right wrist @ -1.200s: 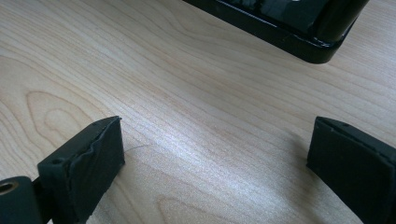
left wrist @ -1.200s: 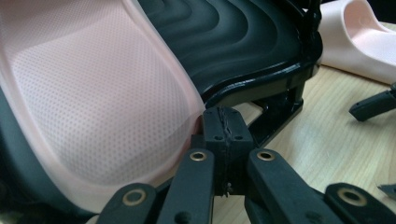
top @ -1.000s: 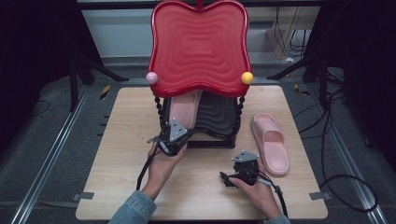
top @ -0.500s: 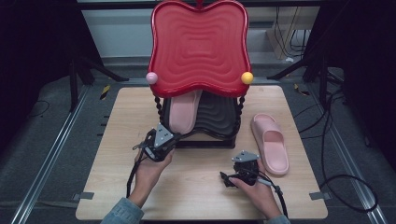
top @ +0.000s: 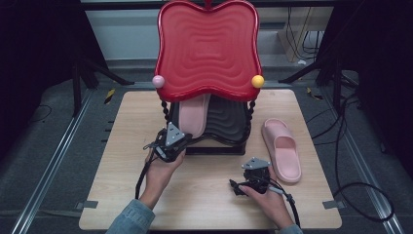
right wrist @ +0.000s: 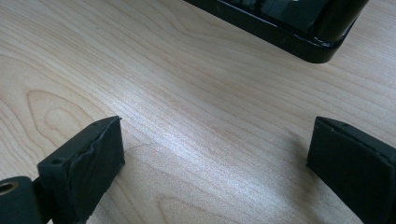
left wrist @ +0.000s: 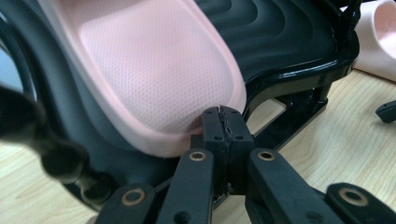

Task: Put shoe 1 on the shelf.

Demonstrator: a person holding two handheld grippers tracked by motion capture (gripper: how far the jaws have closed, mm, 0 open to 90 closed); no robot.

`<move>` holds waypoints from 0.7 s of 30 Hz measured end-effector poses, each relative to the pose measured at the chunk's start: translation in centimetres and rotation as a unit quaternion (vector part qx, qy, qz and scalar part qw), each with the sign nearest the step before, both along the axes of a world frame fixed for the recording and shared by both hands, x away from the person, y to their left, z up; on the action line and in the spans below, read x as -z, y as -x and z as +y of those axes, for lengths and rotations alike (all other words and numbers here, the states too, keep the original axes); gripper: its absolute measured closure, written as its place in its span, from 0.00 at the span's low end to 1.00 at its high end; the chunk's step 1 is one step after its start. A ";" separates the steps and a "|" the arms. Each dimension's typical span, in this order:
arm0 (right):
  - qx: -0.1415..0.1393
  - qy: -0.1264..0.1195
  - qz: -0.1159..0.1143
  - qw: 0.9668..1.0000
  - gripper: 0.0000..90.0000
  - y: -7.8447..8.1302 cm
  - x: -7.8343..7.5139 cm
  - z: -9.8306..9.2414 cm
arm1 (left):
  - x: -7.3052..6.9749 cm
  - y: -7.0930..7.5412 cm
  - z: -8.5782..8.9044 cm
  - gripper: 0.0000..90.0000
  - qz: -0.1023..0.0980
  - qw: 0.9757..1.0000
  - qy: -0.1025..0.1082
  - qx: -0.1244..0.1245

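Slipper placement is turning on one relation: the pale pink rubber slipper (top: pixel 194 114) on the black ribbed lower shelf (top: pixel 229 122) of the red-topped rack is lying just ahead of the left gripper (top: pixel 171 142), its long axis running away from the person, heel end nearest the jaws. In the left gripper view those jaws are pressing together on nothing, tips at the slipper's (left wrist: pixel 154 70) rim. The matching pink slipper (top: pixel 282 150) is lying on the light wooden table (top: pixel 126 161), pointing the same way, just right of the right gripper (top: pixel 251 176), whose jaws are standing wide apart over bare wood; that hand is sitting nearer it.
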State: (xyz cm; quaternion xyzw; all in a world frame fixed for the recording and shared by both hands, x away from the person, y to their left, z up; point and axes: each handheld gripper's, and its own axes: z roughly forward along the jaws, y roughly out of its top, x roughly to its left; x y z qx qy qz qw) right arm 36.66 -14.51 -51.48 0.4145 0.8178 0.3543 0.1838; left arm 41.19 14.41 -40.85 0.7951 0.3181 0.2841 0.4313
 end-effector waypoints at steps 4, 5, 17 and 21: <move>0.000 0.000 0.000 1.000 0.04 0.0 0.0 0.0 | 0.0 -0.3 -0.2 0.99 0.008 1.000 0.005 -0.002; 0.000 0.001 -0.001 1.000 0.04 0.0 0.0 0.0 | 0.0 -0.4 -0.2 0.99 0.007 1.000 0.005 0.000; 0.009 0.025 -0.021 0.999 0.22 0.4 -0.8 -0.4 | -0.5 1.1 0.4 0.80 0.005 1.000 0.013 0.000; 0.019 0.022 -0.037 0.999 0.33 0.4 -1.9 -1.3 | -0.5 2.3 1.7 0.66 0.017 1.000 0.015 0.002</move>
